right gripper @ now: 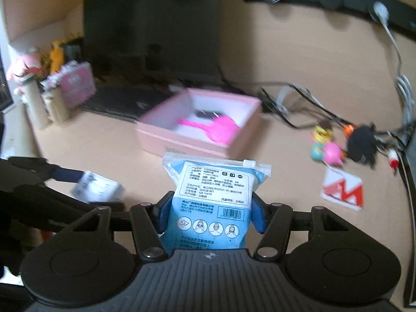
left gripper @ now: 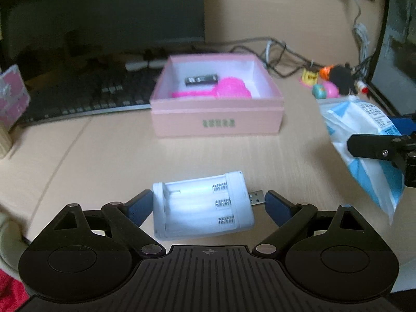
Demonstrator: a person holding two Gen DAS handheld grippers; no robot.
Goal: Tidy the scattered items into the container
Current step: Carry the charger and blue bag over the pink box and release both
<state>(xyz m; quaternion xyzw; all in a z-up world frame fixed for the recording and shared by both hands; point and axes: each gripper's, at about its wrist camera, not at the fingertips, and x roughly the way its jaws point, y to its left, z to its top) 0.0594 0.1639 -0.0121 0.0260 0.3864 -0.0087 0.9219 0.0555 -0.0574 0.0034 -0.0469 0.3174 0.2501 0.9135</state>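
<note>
A pink box [left gripper: 217, 119] stands on the desk, holding a pink brush [left gripper: 228, 89] and a small black item [left gripper: 201, 79]; it also shows in the right wrist view [right gripper: 182, 143]. My left gripper [left gripper: 208, 206] is shut on a white battery holder [left gripper: 202, 208] with a USB plug, held above the desk in front of the box. The holder also shows at left in the right wrist view [right gripper: 97, 189]. My right gripper [right gripper: 209, 212] is shut on a blue and white packet [right gripper: 214, 200], lifted to the right of the box; the packet shows in the left wrist view [left gripper: 364, 150].
A black keyboard [left gripper: 85, 98] and a dark monitor [left gripper: 109, 13] stand behind and left of the box. Small toys [right gripper: 338, 143] and cables [right gripper: 299, 104] lie at the right. A red and white card [right gripper: 342, 192] lies on the desk. A pink decorated box [right gripper: 74, 85] stands at left.
</note>
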